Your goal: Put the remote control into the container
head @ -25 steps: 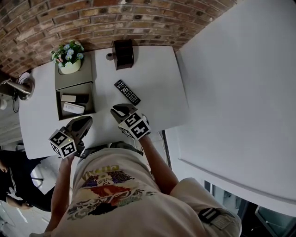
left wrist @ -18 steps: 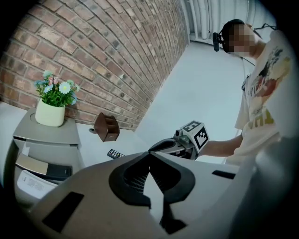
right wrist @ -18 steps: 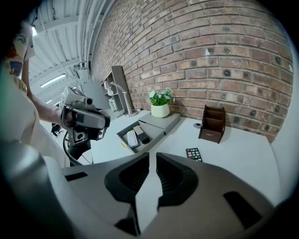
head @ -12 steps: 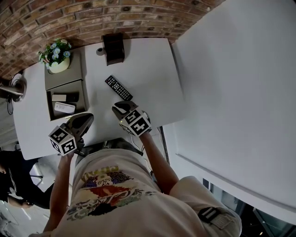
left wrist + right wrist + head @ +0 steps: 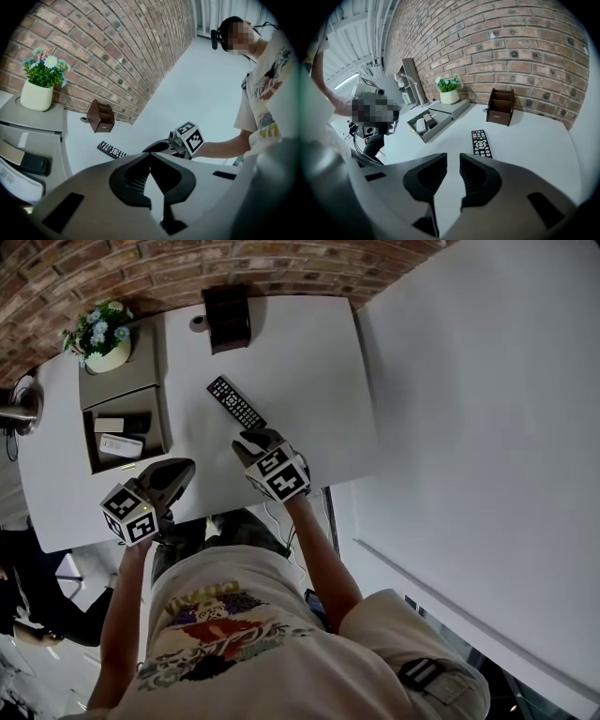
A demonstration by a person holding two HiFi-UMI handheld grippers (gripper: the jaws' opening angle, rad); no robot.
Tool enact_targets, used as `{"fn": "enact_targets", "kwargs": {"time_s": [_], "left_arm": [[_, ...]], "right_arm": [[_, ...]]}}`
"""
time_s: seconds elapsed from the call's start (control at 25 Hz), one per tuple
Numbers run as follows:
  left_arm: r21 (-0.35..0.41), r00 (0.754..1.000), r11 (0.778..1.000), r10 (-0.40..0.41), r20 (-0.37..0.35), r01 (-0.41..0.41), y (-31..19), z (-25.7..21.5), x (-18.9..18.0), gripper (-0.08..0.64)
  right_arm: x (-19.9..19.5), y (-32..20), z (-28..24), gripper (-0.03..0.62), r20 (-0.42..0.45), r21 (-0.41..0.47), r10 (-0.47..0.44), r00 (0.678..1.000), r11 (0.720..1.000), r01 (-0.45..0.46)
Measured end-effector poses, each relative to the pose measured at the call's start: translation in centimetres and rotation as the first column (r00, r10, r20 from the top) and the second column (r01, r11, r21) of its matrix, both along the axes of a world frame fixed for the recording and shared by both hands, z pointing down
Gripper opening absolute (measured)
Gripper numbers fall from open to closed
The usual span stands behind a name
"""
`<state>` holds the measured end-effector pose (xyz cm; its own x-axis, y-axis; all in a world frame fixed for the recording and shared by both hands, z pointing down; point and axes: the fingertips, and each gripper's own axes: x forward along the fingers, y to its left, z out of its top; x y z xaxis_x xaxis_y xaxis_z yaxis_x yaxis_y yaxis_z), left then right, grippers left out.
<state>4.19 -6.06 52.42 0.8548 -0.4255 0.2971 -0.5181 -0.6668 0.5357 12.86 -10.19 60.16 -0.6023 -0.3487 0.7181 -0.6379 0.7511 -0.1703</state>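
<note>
1. Take the grey container (image 5: 155,442) as your marker. Its open bay sits on the white table (image 5: 300,381) toward your left, with a pale handset (image 5: 122,445) and a dark one (image 5: 139,422) lying inside.
2. The remote control (image 5: 235,402) lies flat on bare table to the right of the container, well clear of its wall. It lies slantwise with its keys facing up (so it is outside the container, and neither tongs touches it).
3. Your right tongs (image 5: 453,159) hang to the right of the container, on the side nearer you. The jaws have just been opening and now stand a narrow slit apart. Nothing is between them; only table shows through the gap.
4. Your left tongs (image 5: 149,155) sit just off the container's near right corner, over the front edge of the table. Their tips are pressed together and they have hold of nothing.
5. A flower pot (image 5: 98,345) stands on the flat grey top directly behind the container, on the side toward the brick wall (image 5: 141,259).
6. A brown wooden holder (image 5: 226,318) stands upright to the right of the container and farther back, close to that wall.
</note>
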Motion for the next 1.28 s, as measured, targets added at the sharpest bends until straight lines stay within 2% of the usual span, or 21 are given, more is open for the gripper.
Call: {"fn": "enact_targets", "kwargs": {"time_s": [0.24, 0.52, 1.04, 1.28], "left_arm": [[-0.026, 1.0, 1.0, -0.015, 0.01, 0.015, 0.2, 0.9, -0.2, 0.005], [-0.04, 0.999, 0.998, -0.04, 0.021, 0.041, 0.1, 1.4, -0.8, 0.005], [-0.084, 0.997, 0.994, -0.07, 0.011, 0.071, 0.4, 2.9, -1.6, 0.005], [-0.09, 0.995, 0.991, -0.097, -0.002, 0.097, 0.4, 3.2, -2.1, 0.005]], "right_arm": [[1.3, -1.2, 2.0, 0.083, -0.015, 0.009, 0.041, 0.999, 0.999, -0.041], [2.5, -2.1, 4.6, 0.201, -0.078, -0.023, 0.063, 0.995, 0.998, -0.064], [3.0, -4.8, 7.2, 0.265, -0.139, -0.02, 0.085, 0.987, 0.996, -0.088], [2.7, -5.1, 8.9, 0.27, -0.185, -0.035, 0.052, 0.981, 0.998, -0.059]]}}
